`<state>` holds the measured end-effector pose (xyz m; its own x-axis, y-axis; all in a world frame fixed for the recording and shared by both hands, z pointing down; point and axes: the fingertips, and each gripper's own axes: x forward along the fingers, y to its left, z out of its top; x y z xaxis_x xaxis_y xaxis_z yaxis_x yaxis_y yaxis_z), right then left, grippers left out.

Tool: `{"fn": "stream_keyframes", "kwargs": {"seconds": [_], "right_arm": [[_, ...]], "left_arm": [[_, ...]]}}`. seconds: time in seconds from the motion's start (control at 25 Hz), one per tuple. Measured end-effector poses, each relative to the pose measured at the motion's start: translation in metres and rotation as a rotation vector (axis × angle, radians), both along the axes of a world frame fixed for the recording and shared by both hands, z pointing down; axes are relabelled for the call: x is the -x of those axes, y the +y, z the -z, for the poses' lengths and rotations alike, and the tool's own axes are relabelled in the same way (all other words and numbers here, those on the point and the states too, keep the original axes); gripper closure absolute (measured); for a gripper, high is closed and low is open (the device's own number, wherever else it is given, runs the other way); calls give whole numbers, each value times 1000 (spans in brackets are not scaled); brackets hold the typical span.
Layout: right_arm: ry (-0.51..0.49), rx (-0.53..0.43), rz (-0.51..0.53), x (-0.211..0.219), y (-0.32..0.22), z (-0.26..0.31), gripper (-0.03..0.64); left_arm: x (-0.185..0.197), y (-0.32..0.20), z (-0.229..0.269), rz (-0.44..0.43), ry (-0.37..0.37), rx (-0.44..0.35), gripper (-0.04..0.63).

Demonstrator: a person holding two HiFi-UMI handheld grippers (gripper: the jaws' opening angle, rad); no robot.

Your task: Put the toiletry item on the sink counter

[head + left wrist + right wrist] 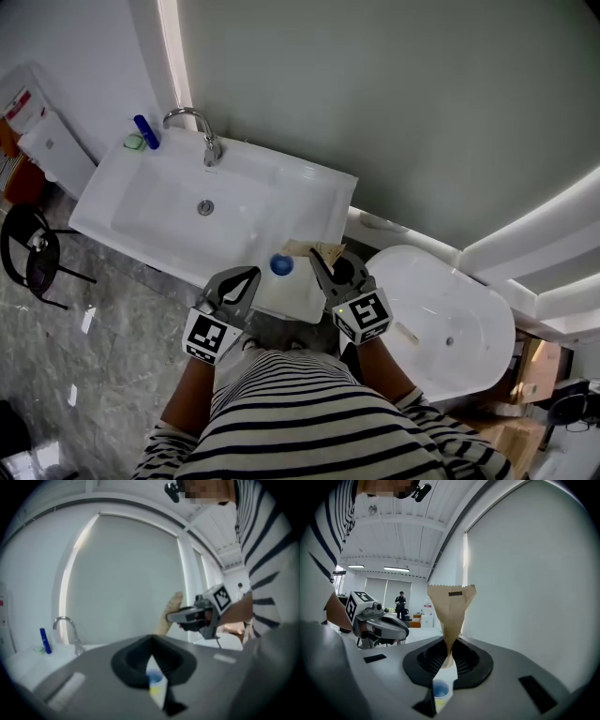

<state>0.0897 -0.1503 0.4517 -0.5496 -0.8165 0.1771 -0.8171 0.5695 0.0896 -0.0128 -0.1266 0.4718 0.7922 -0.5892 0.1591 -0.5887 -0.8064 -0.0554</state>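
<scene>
Standing upright on the desk (309, 192), right end, the blue-capped toiletry item (281, 265) sits between the 2 grippers. Left gripper (244, 283) - fingers clenched, empty. Right gripper (321, 270) - fingers pinching the paper bag (315, 250), with the item just left of it.

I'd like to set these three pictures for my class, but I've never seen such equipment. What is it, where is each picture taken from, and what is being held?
There is no robot: a person holds a hand-held gripper in each hand. One picture is from a camera on the person's head, looking down; the other two are from cameras riding on each gripper. Below is a white sink counter with a tap, a blue bottle and, at its front edge, a small blue-topped item. The right hand-held gripper pinches a brown paper bag; the left hand-held gripper is shut and empty.
</scene>
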Motion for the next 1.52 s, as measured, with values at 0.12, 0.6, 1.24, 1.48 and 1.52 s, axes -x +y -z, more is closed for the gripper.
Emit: {"fn": "stream_keyframes", "kwargs": {"seconds": [0.12, 0.6, 1.24, 1.48, 1.52], "right_arm": [[21, 7, 12, 5, 0, -8, 589], [117, 86, 57, 18, 4, -46, 589], [188, 132, 79, 26, -3, -81, 588], [220, 163, 90, 28, -7, -97, 588], [227, 171, 92, 28, -8, -101, 588]], "left_arm": [[8, 4, -2, 24, 9, 4, 589], [14, 19, 7, 73, 47, -19, 589], [17, 27, 5, 96, 50, -7, 589], [21, 29, 2, 104, 45, 3, 589], [22, 28, 2, 106, 45, 4, 589]]}}
